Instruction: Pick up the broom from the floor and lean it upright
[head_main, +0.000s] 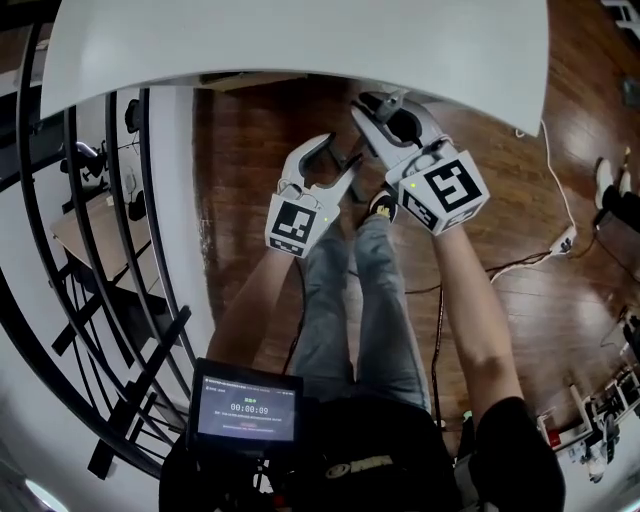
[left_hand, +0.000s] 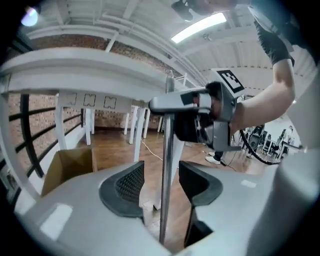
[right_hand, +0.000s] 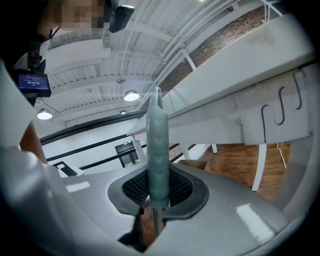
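Near a white table, over wooden floor, stands the broom.

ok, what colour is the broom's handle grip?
Pale grey-green broom grip; clearest in the right gripper view.

A white tabletop is overhanging just beyond the right gripper, capping upward room. A black railing is closing off the left. Wooden floor is lying open to the right, a white cable crossing it; a cardboard box is seemingly sitting under the tabletop.
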